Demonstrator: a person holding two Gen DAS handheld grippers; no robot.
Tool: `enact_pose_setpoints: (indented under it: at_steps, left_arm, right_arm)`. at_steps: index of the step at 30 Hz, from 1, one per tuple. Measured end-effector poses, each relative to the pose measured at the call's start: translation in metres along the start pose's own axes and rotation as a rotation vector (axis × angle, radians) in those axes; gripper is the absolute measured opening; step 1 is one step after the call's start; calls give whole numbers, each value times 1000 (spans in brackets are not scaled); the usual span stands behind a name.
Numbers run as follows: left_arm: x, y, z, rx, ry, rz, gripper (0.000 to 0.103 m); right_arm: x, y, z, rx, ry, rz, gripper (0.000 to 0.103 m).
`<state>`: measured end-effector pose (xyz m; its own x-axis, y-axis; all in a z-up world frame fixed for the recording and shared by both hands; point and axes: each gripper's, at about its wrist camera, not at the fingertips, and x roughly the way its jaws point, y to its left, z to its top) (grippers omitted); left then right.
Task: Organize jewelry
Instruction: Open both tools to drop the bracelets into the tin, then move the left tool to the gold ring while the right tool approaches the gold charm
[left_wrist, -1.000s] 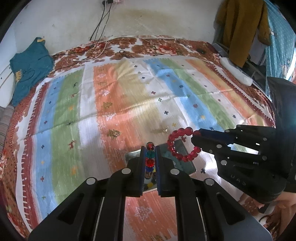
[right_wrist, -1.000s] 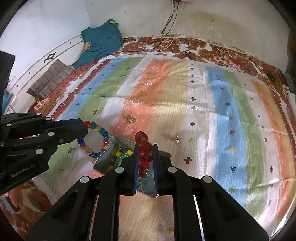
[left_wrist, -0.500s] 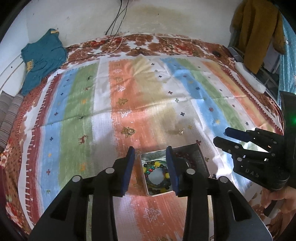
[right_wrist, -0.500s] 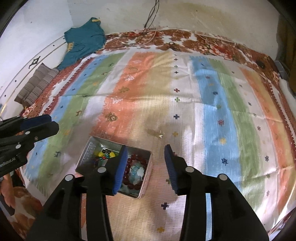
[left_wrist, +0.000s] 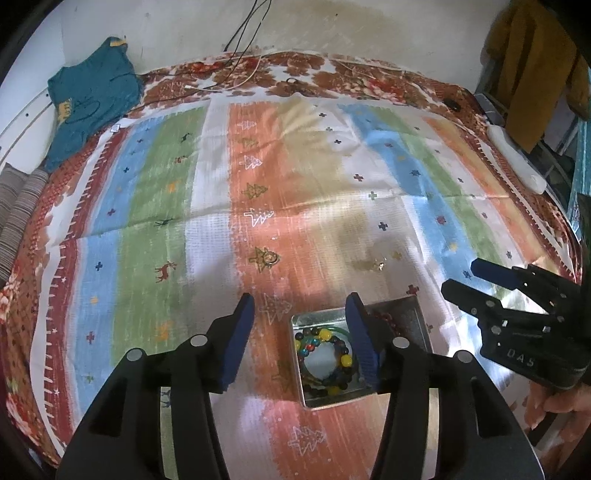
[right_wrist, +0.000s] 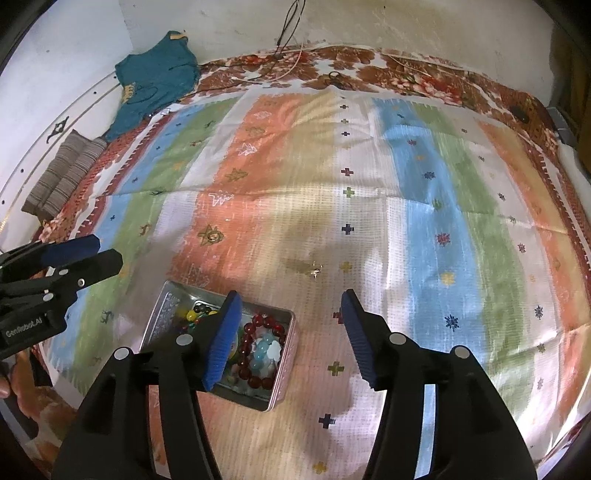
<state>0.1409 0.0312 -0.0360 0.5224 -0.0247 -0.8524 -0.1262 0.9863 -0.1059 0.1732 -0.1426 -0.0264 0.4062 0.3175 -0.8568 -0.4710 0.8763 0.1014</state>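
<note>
A small metal tin (left_wrist: 415, 308) (right_wrist: 162, 312) lies on the striped cloth and holds a multicoloured bead bracelet (left_wrist: 325, 336) (right_wrist: 192, 314) and a dark red bead bracelet (right_wrist: 255, 350). My left gripper (left_wrist: 301, 339) is open and empty above the tin's left side. My right gripper (right_wrist: 288, 336) is open and empty, its left finger over the tin. Each gripper shows in the other's view, the right gripper (left_wrist: 465, 280) and the left gripper (right_wrist: 103, 251). A small ring (left_wrist: 271, 258) (right_wrist: 212, 237) and a gold earring (left_wrist: 378, 264) (right_wrist: 316, 271) lie on the cloth beyond the tin.
The striped cloth (left_wrist: 314, 177) covers a bed with a floral sheet. A teal shirt (left_wrist: 88, 96) lies at the far left, cables (left_wrist: 240, 77) at the far edge, striped cushions (right_wrist: 62, 173) at the left. A white remote-like bar (left_wrist: 517, 162) lies at the right.
One second ago each gripper was shut on a bracelet above the tin. Both opened, the bracelets now lie in the tin, and both grippers have drawn back and opened wider.
</note>
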Motion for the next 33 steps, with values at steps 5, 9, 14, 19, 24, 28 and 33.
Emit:
enact_pose_setpoints:
  at_steps: [5,9,14,19,24,28,33]
  left_arm:
    - [13,2,7,10,17,29,51]
    - [27,6,14,10,46,42,51]
    - [48,14,20,-3,83,68,52]
    - [65,19,24,-10,116,86,52]
    - [76,17,28,-3,133,86,52]
    - [87,15,31,6,150,90,52]
    - [101,18,34,8,175,100,52]
  right_arm:
    - [10,-2,3,3,24,-7,58]
    - [20,-3,7,5,46,-11,59]
    - [35,-5,10,-8,76,-32,60]
    - [48,-9,16,9,99,-28,61]
    - [57,-11,21,21,111,-21,63]
    - [66,-12,24,22,125,-23,63]
    - [77,-14,26,22,148,-29,63]
